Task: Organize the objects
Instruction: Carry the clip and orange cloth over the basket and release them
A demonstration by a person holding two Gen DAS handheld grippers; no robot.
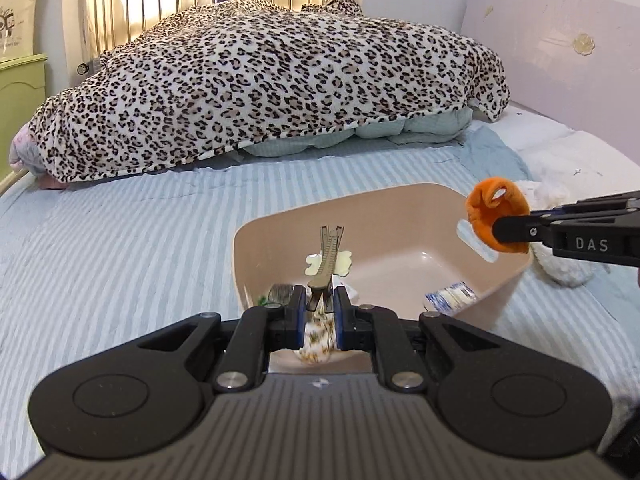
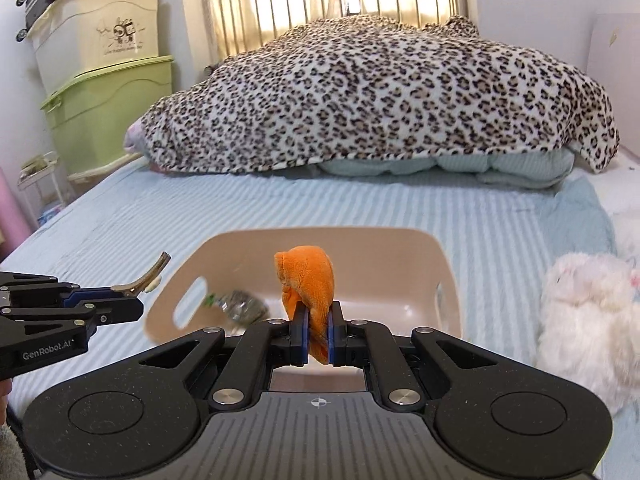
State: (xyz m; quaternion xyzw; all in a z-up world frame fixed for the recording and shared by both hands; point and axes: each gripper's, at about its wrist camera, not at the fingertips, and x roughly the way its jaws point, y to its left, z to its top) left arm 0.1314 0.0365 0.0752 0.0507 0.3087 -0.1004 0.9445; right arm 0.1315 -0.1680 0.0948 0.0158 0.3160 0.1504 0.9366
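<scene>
The left tongs (image 1: 317, 305) are seen closed on a hair clip (image 1: 326, 261), which sticks out forward past the tips over the near rim of a beige basket (image 1: 404, 216) standing on a striped bed sheet (image 1: 120, 248). A patterned piece of cloth (image 1: 318, 340) is seen between the left fingers, lower down; whether it is gripped cannot be told. The right tongs (image 2: 318, 334) are closed on an orange cloth (image 2: 308, 284), held just above the basket's near edge.

In the left view, a blue and white packet (image 1: 452, 294) is shown inside the basket, ahead and to the right of the left tongs; this packet is not seen in the right view. The right tongs (image 1: 502, 230) are shown from the side there, with the orange cloth (image 1: 494, 210) over the basket's right rim.

In the right view, a handle slot is shown in the basket's (image 2: 360, 248) left wall, with a blurred grey object (image 2: 242, 306) inside near it. The left tongs (image 2: 128, 300) come in from the left, the curved clip (image 2: 148, 276) rising from their tips. A white fluffy toy (image 2: 588, 312) lies to the right of the basket, and a leopard blanket (image 2: 380, 96) is heaped far ahead.
</scene>
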